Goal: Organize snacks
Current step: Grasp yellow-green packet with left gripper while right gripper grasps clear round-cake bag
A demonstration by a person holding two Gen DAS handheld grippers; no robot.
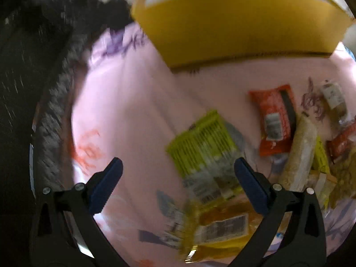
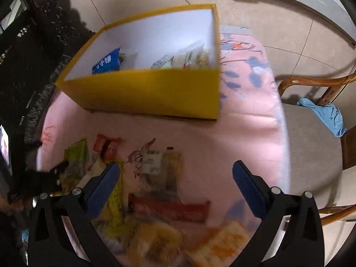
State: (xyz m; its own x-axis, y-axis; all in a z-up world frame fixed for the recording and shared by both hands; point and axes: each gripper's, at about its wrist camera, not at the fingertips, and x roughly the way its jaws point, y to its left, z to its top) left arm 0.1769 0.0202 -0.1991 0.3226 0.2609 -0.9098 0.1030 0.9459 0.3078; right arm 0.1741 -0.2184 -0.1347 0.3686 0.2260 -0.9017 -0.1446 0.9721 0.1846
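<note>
A yellow box (image 2: 155,93) with a white inside stands at the far side of the pink cloth (image 2: 240,133); a blue packet (image 2: 106,63) and some pale packets (image 2: 189,56) lie in it. Loose snacks are spread on the cloth nearer me. My left gripper (image 1: 178,169) is open above a lime-green packet (image 1: 202,142), with a yellow packet (image 1: 220,224) just below it and an orange-red packet (image 1: 276,120) to the right. My right gripper (image 2: 175,171) is open over a clear packet (image 2: 164,166) and a dark red bar (image 2: 171,209). Nothing is between either pair of fingers.
The yellow box (image 1: 240,26) fills the top of the left wrist view. A wooden chair (image 2: 311,155) with a blue cloth (image 2: 327,118) stands right of the table. A dark patterned rug (image 2: 33,71) lies to the left. The other gripper (image 2: 44,178) shows at the left edge.
</note>
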